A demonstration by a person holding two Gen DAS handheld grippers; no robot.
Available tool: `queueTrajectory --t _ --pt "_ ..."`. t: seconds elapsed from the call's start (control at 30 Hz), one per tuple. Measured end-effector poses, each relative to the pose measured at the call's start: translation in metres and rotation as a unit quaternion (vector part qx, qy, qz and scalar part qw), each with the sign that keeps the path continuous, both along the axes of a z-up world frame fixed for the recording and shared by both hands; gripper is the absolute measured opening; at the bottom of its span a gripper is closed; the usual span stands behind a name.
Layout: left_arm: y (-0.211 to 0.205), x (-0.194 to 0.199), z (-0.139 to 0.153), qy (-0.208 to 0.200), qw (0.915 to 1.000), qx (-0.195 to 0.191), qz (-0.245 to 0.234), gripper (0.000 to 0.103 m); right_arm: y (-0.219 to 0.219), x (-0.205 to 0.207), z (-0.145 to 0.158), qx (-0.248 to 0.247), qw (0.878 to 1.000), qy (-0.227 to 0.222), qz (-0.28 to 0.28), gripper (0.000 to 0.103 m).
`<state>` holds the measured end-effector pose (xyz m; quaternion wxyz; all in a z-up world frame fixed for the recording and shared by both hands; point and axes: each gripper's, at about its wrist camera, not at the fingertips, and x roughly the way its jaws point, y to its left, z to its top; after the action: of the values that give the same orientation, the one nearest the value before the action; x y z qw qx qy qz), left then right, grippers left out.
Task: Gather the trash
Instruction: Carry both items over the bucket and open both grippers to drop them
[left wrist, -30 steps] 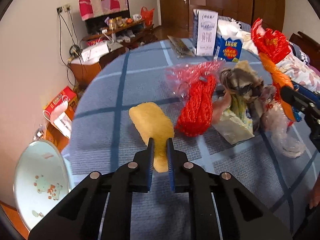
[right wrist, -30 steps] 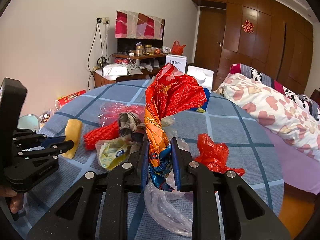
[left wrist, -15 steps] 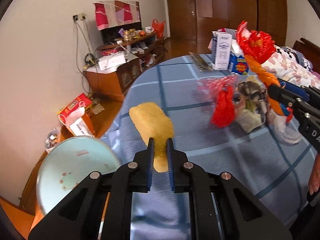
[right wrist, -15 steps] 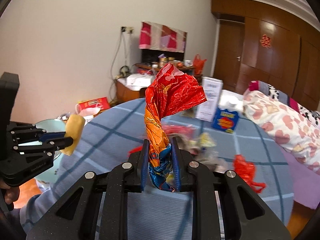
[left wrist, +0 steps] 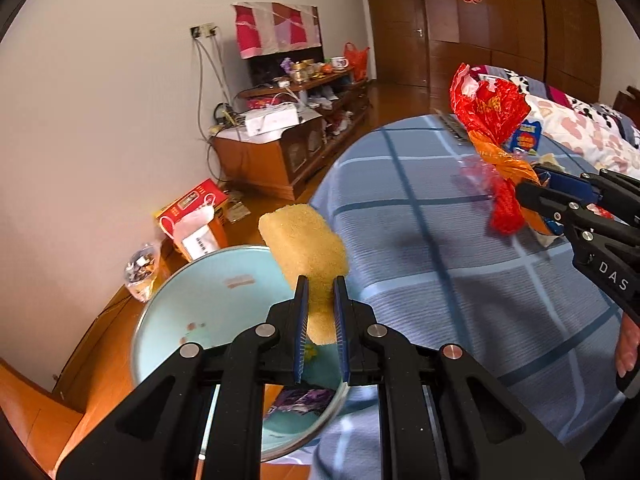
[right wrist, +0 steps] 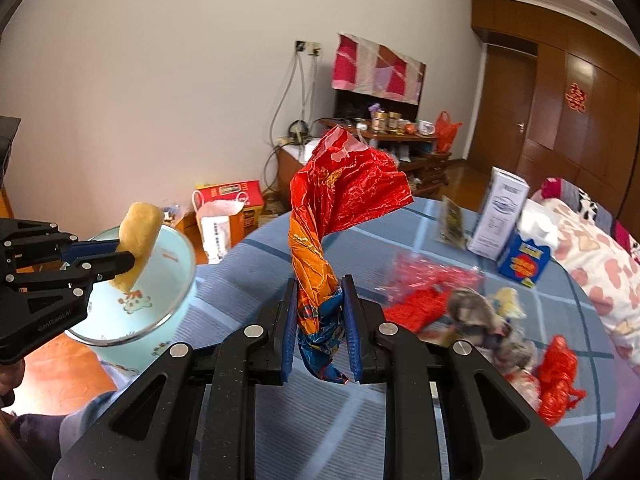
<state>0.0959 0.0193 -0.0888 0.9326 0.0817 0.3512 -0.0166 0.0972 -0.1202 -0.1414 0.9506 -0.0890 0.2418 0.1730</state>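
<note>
My left gripper (left wrist: 319, 286) is shut on a yellow sponge (left wrist: 306, 248) and holds it over the rim of a pale blue basin (left wrist: 200, 300) beside the table; the sponge also shows in the right wrist view (right wrist: 138, 236), above the basin (right wrist: 176, 264). My right gripper (right wrist: 320, 294) is shut on a crumpled red and orange foil wrapper (right wrist: 340, 196), held above the blue checked tablecloth (right wrist: 256, 264). The wrapper also shows in the left wrist view (left wrist: 490, 114). More trash lies on the table: red netting (right wrist: 424, 300), crumpled bags (right wrist: 480, 312) and a red plastic bag (right wrist: 558, 376).
A white carton (right wrist: 498, 220) and a blue box (right wrist: 526, 262) stand at the table's far side. A bed with a heart-patterned quilt (right wrist: 592, 248) is on the right. A red box (left wrist: 192, 216) sits on the wooden floor, near a cluttered low cabinet (left wrist: 280, 148).
Both grippers have swung left with their loads. The sponge has gone from above the table to over the basin. The wrapper has followed toward the table's left edge.
</note>
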Motion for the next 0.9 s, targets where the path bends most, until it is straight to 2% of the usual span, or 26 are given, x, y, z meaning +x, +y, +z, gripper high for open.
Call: queueTrajectory --t 0.53,0.9 --pt "0.056 -0.012 -0.007 0.005 0.9986 0.005 0.053 0.012 0.06 0.009 -0.009 -0.026 0.998 0.009 0.055 0.022" --pt "0.078 -0.02 -0.011 0.005 0.997 0.011 0.077 0.012 0.087 0.012 -0.015 -0.042 0.995 0.014 0.085 0.022"
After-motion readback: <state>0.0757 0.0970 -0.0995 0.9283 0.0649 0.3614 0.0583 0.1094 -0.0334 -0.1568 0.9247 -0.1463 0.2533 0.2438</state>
